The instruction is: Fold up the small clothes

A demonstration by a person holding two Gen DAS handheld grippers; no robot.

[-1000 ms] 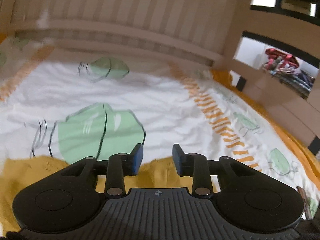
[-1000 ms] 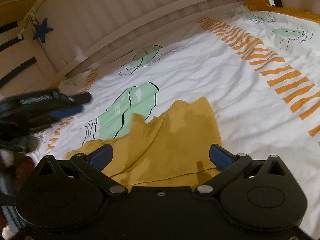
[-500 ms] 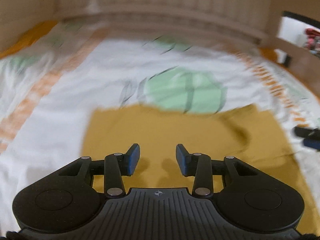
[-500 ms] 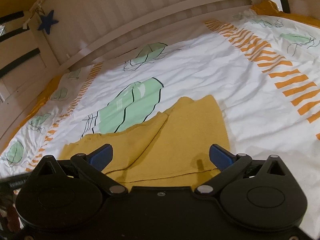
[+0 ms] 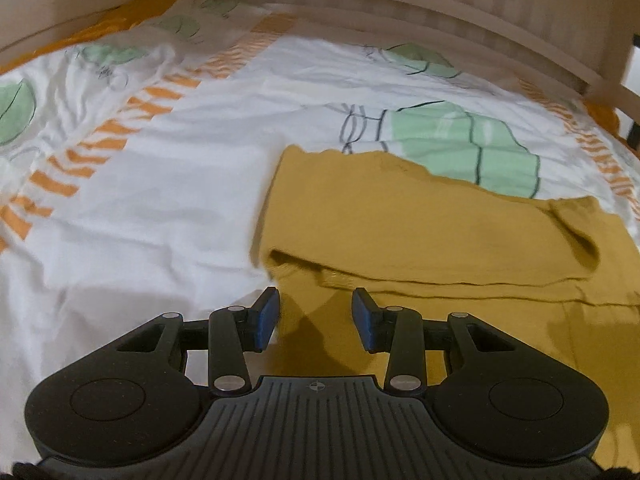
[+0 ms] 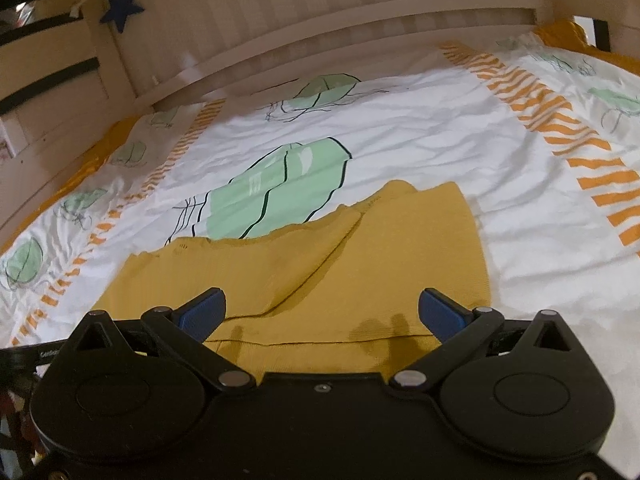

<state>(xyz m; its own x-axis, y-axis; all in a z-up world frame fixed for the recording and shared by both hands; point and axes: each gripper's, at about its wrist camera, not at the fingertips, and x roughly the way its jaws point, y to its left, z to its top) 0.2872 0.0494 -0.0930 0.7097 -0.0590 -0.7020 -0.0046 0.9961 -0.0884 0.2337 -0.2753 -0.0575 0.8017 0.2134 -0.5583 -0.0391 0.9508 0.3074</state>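
A mustard-yellow knit garment (image 5: 420, 220) lies partly folded on the bed sheet, one layer turned over another. In the left wrist view my left gripper (image 5: 316, 318) hovers over the garment's near left corner, jaws part open with only cloth below them, nothing pinched. In the right wrist view the same garment (image 6: 340, 264) spreads in front of my right gripper (image 6: 320, 312), which stands wide open above the garment's near hem. The left gripper's body shows at the bottom left edge of the right wrist view.
The white sheet (image 5: 160, 208) has green leaf prints and orange striped bands. A wooden slatted bed rail (image 6: 360, 12) curves round the far side, with a blue star (image 6: 122, 8) hanging at its left. Orange bedding (image 6: 568, 36) shows at the corners.
The left gripper swung left and down from over the sheet to the garment's left corner, its jaws slightly wider. The right gripper shifted a little; the left gripper left the upper part of its view.
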